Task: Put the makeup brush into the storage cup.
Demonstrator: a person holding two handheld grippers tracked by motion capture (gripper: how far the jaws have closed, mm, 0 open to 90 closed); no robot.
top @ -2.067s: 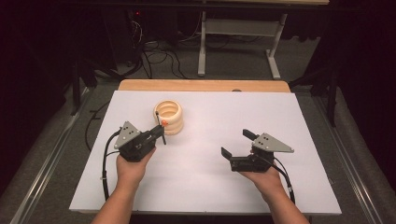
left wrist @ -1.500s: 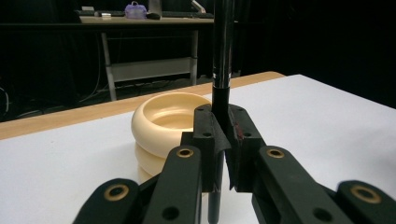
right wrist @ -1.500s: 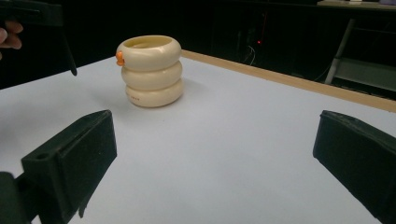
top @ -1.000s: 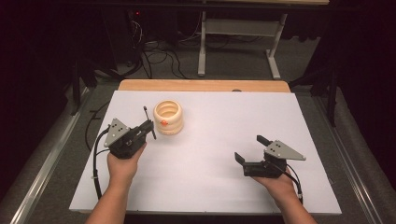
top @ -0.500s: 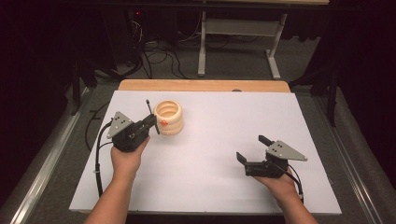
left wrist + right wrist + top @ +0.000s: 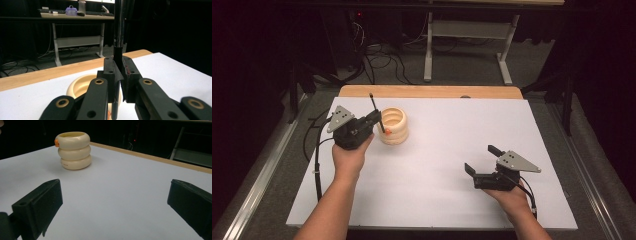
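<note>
Black and thin, the pen (image 6: 377, 114) is pinched tight in the left gripper (image 6: 373, 118), and its orange tip sits right at the rim of the cream holder (image 6: 393, 126). A moment ago the left gripper was lower and nearer on the white table (image 6: 452, 165); now it has come up and closer to the holder. I think the pen is about to be dropped in. The holder looks like three fat rings stacked up, open at the top, standing at the far left. The right gripper (image 6: 482, 161) rests at the near right, well apart, jaws spread wide with nothing in them.
</note>
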